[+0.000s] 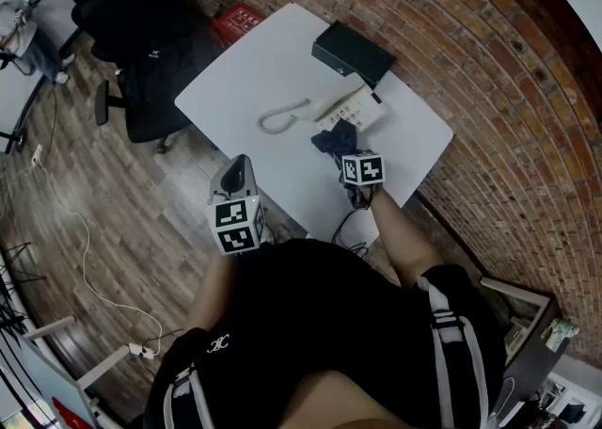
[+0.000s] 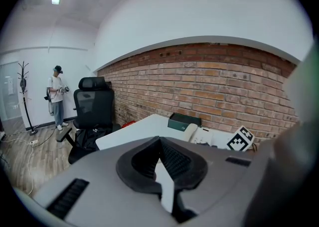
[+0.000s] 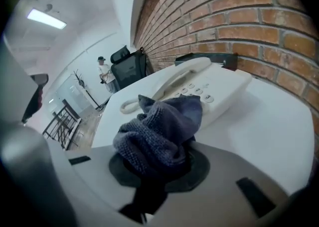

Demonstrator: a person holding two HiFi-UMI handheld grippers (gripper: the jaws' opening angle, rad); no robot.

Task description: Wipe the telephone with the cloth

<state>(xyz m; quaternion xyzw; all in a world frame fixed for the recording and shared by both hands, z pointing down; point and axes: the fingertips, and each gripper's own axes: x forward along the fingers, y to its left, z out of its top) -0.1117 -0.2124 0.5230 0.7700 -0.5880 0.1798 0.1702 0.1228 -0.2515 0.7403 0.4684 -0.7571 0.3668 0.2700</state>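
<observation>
Left gripper [image 1: 236, 176]: held close in front of the torso on a bent left arm [image 1: 211, 293], marker cube nearest the body, jaws pointing forward, closed tip to tip with nothing between them. Right gripper [image 1: 343, 154]: carried further forward on an extended, bare right forearm [image 1: 406, 241], jaws clamped on a bunched dark blue cloth [image 3: 159, 129] that bulges out ahead of them. The two grippers are apart, the right one ahead of the left.

You're in office: white desk [image 1: 273, 79] against brick wall [image 1: 489, 88], black swivel chair [image 1: 141, 51], desk telephone [image 1: 350, 114], coat stand [image 2: 23, 96].
</observation>
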